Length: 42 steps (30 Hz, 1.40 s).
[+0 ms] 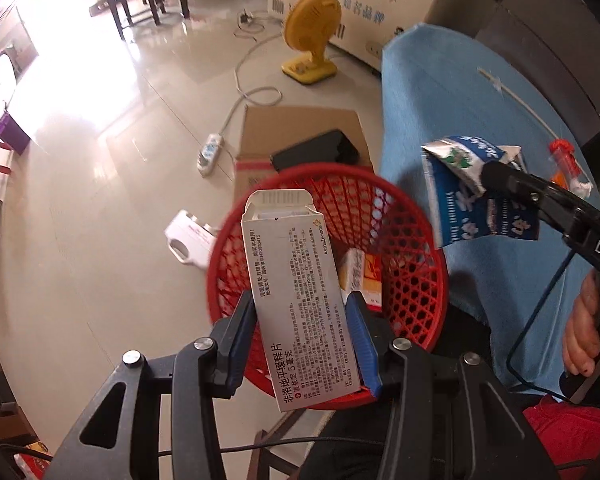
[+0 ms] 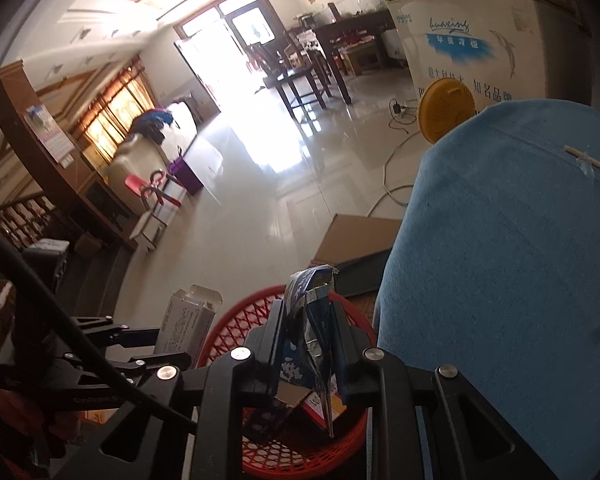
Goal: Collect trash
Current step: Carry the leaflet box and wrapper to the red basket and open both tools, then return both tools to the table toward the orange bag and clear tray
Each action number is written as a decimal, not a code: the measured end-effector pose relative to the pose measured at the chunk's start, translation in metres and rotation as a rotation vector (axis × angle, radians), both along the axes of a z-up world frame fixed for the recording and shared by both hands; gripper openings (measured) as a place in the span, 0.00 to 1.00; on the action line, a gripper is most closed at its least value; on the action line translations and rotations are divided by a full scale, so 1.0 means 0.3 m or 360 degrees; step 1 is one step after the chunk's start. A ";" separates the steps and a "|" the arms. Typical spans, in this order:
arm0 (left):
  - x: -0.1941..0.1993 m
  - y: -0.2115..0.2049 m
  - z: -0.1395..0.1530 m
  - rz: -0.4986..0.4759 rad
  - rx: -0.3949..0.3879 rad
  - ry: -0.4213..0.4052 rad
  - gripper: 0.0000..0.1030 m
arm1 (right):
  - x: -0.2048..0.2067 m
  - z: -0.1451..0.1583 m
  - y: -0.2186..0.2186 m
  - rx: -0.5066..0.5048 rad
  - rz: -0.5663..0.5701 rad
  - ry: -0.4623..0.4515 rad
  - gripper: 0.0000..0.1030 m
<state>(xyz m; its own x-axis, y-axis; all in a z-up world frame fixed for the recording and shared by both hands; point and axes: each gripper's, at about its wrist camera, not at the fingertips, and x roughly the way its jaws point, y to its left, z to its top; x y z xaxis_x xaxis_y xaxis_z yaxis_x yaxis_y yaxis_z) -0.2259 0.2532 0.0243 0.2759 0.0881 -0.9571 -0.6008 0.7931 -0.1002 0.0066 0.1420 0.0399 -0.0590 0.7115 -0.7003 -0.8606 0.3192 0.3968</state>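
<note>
I have the white box [image 1: 300, 300] clamped upright in my left gripper [image 1: 300, 320], over the red basket [image 1: 400, 220] on the floor. My right gripper [image 2: 306, 344] is squeezed tight on a crumpled blue carton [image 2: 306, 320], just above the basket's rim beside the blue-clothed table [image 2: 500, 240].

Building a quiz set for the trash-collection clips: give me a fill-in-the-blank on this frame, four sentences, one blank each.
1. The left gripper is shut on a white ____ box.
2. The right gripper is shut on a crumpled blue and white ____.
3. Both items hang over a ____ mesh basket.
4. The table beside the basket wears a ____ cloth.

Missing words: medicine; carton; red; blue
</note>
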 end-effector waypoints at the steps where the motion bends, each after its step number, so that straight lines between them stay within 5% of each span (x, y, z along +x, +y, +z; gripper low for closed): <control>1: 0.002 -0.012 -0.013 -0.0010 -0.0012 0.0009 0.46 | -0.002 -0.017 0.005 -0.0023 0.0008 0.0011 0.23; 5: 0.017 -0.043 -0.040 -0.0038 -0.0033 0.0029 0.46 | -0.001 -0.065 0.013 -0.0084 0.0017 0.0056 0.23; 16: 0.055 -0.074 -0.015 -0.0099 0.0232 0.0100 0.47 | -0.015 -0.058 -0.014 -0.0063 0.0023 0.0133 0.25; 22: 0.054 -0.072 -0.003 -0.0089 0.0233 0.0097 0.47 | -0.012 -0.047 -0.019 -0.0042 0.0051 0.0203 0.25; 26: 0.062 -0.069 0.005 -0.0080 0.0220 0.0091 0.59 | -0.008 -0.038 -0.034 -0.0021 0.0049 0.0220 0.25; 35: 0.108 -0.105 0.081 -0.0088 0.0241 -0.0041 0.66 | 0.043 0.016 -0.136 0.0030 -0.0090 0.0173 0.25; 42: 0.191 -0.198 0.204 -0.0219 0.0309 -0.0292 0.67 | 0.145 0.093 -0.323 0.0113 -0.0345 0.0133 0.25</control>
<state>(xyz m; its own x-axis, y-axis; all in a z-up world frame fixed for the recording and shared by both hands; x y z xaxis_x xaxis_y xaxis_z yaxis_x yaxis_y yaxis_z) -0.1687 0.1937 0.0855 0.4649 0.2144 -0.8590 -0.4723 0.8807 -0.0358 0.0500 0.0450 0.0677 0.0446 0.7612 -0.6470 -0.7383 0.4614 0.4919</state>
